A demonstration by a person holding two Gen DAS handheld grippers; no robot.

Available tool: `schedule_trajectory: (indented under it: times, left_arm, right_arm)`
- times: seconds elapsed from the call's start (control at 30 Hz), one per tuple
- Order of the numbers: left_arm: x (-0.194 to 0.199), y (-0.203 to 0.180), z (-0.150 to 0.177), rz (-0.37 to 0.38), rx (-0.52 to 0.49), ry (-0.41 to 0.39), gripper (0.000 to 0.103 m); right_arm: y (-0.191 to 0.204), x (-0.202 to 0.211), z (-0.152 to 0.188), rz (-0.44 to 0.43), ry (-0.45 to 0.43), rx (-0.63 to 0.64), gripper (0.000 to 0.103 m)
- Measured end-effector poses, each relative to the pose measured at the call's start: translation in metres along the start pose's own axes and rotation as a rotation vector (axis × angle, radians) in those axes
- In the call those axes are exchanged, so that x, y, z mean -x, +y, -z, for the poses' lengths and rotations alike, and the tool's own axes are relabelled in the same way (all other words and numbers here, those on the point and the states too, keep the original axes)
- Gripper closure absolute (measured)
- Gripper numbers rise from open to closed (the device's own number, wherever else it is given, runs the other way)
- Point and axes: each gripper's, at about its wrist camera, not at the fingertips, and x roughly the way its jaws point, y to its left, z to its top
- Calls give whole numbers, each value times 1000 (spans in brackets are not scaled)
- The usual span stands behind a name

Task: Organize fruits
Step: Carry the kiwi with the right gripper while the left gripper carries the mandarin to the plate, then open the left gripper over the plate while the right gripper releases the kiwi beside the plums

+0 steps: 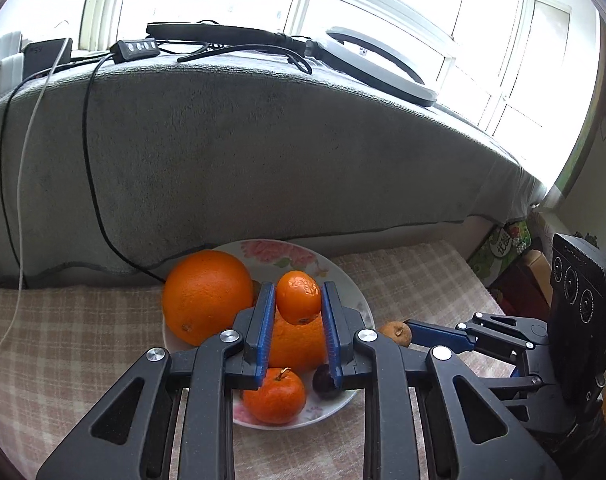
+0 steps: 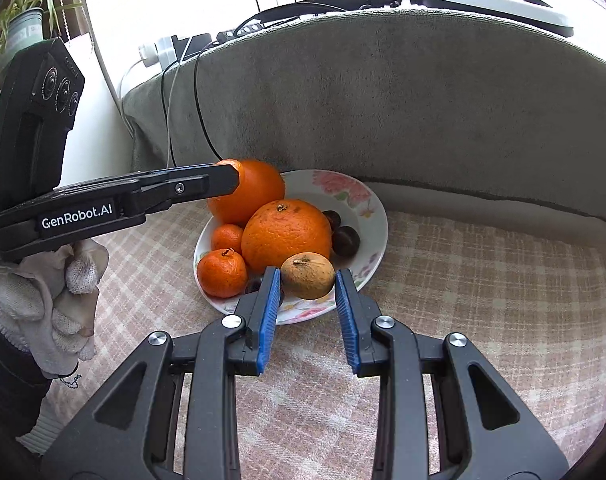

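Plaid cushion [image 2: 483, 280]: the widest free ground; to the plate's right it lies bare, and this looks like the safest room for either hand to swing or back away.
Grey blanket wall [image 1: 243, 152]: rises close behind the plate, so there is little room to push forward; a black cable [image 1: 91, 168] hangs down it and ends near the plate's rear edge, where a finger could snag it.
Plate [image 2: 377, 216]: floral, shallow, sitting on soft cloth; a downward press near its front rim would likely tip it and roll the pile out.
Fruit pile: two large oranges [image 2: 287, 236], two mandarins and some dark plums fill the plate almost fully; a fruit set on top would probably roll off.
Left gripper [image 1: 299, 300]: clamped on a small mandarin [image 1: 299, 298], held above the pile; any slackening would drop it onto the heap and could knock the near mandarin [image 1: 275, 396] over the low rim.
Right gripper [image 2: 307, 280]: clamped on a small brownish fruit [image 2: 307, 276] at the plate's near edge, just beside the large orange; a sideways move may nudge that orange.
Gap between grippers: narrow; both work at the same plate, so they risk colliding.
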Motion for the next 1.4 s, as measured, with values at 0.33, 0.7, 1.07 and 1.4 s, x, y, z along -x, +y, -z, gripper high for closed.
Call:
schedule_trajectory:
  times: [0.33, 0.7, 1.07, 1.4]
  left_arm:
    - [-20, -7, -13, -8, -32, 15, 82]
    - [-32, -5, -23, -9, -44, 28, 82]
    - [-37, -2, -23, -22, -41, 34, 81]
    - [-34, 0, -25, -32, -34, 27, 73]
  right_arm:
    - [0, -10, -1, 4, 6, 10, 73]
    - [-4, -17, -5, 16, 10, 11, 73]
    - [2, -29, -6, 14, 29, 34, 73]
    - [3, -31, -7, 20, 22, 31, 73]
